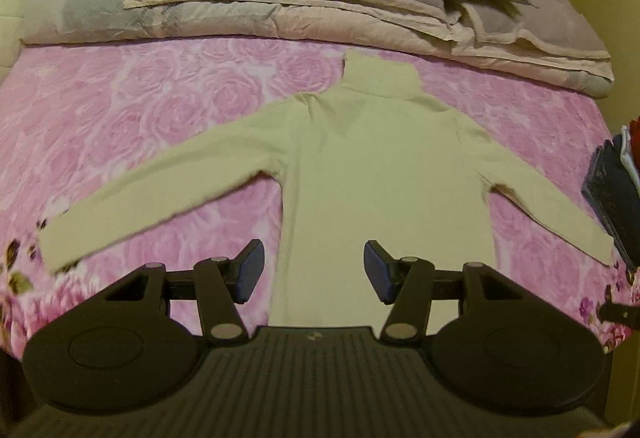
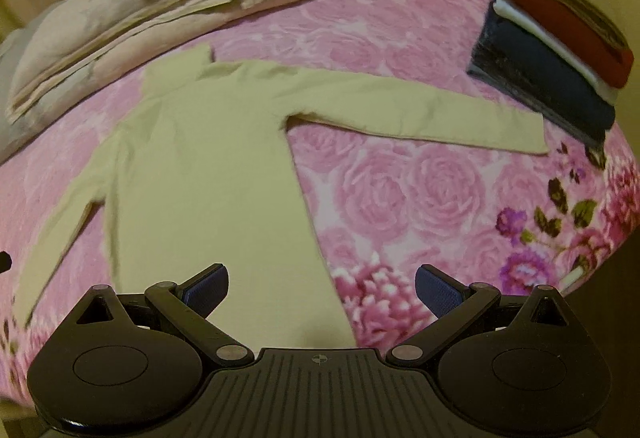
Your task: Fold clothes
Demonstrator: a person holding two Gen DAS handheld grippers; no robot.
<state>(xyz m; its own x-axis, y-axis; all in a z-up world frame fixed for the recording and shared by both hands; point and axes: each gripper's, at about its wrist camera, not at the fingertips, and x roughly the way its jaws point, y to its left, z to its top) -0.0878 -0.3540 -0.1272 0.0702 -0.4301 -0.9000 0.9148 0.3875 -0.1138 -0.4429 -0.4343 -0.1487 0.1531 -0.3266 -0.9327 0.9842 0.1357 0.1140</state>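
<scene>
- Left wrist view: the left hand-held gripper (image 1: 313,272) hangs with jaws spread and nothing between them, above the hem of a pale turtleneck top (image 1: 372,166) that lies flat and unfolded mid-bed (image 1: 120,102), collar toward the folded quilts (image 1: 280,10), both sleeves spread. The hem sits close to the near edge of the bed; a careless pinch could take the rose-print sheet along with the knit, or drag the hem over the edge.
- Right wrist view: the right hand-held gripper (image 2: 322,292), also released and empty, hovers over the top's hem corner near the same edge. The sleeve (image 2: 420,110) on this side ends just beside a stack of folded clothes (image 2: 560,54) at the right edge of the bed; a wide sweep of that sleeve could likely topple the stack. Open sheet lies between sleeve and hem, giving room to fold inward.
</scene>
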